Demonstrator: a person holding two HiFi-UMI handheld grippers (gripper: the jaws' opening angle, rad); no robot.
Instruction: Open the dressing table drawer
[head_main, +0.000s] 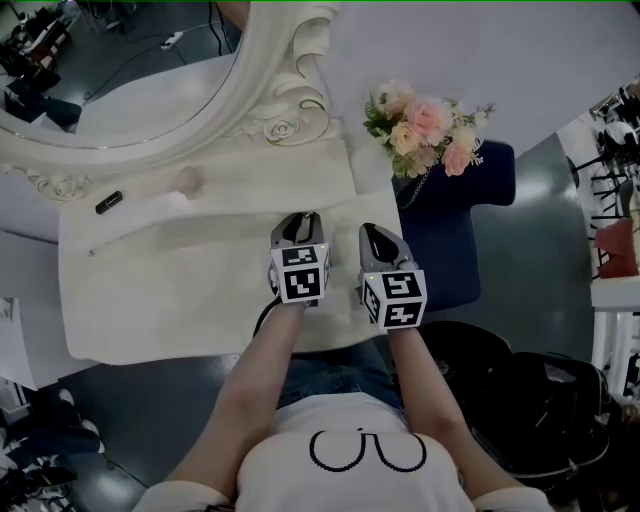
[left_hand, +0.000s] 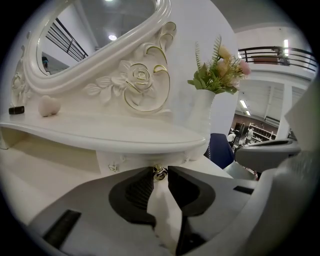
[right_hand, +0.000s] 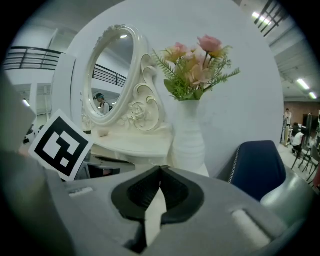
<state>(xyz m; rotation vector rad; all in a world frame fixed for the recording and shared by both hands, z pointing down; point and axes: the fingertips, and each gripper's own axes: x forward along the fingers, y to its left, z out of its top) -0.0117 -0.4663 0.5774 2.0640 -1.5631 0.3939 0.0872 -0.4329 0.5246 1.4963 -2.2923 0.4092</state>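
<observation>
- Left hand-held gripper (left_hand: 160, 170): jaws drawn in on a small gold metal knob (left_hand: 160, 173), with one black pad on each side of it.
- White dressing table drawer (left_hand: 135, 159): its front, which carries the knob, stands straight ahead of the left hand-held gripper, under a curved white upper shelf (left_hand: 100, 132). Whether it is pulled out cannot be told.
- Right hand-held gripper (right_hand: 160, 170): jaws together, tips meeting, nothing between them. It is held just beside the left one, on its right, over the white table (head_main: 150, 300).
- White vase of pink and peach flowers (right_hand: 189, 135): ahead of the right hand-held gripper, upright.
- Oval mirror in a carved white frame (left_hand: 145, 80): ahead of and above the left hand-held gripper, reaching to its left.
- Pale heart-shaped ornament (left_hand: 49, 106) and small black block (left_hand: 16, 109): on the shelf, well left of the left hand-held gripper.
- Dark blue chair (head_main: 450, 240): right of the right hand-held gripper.
</observation>
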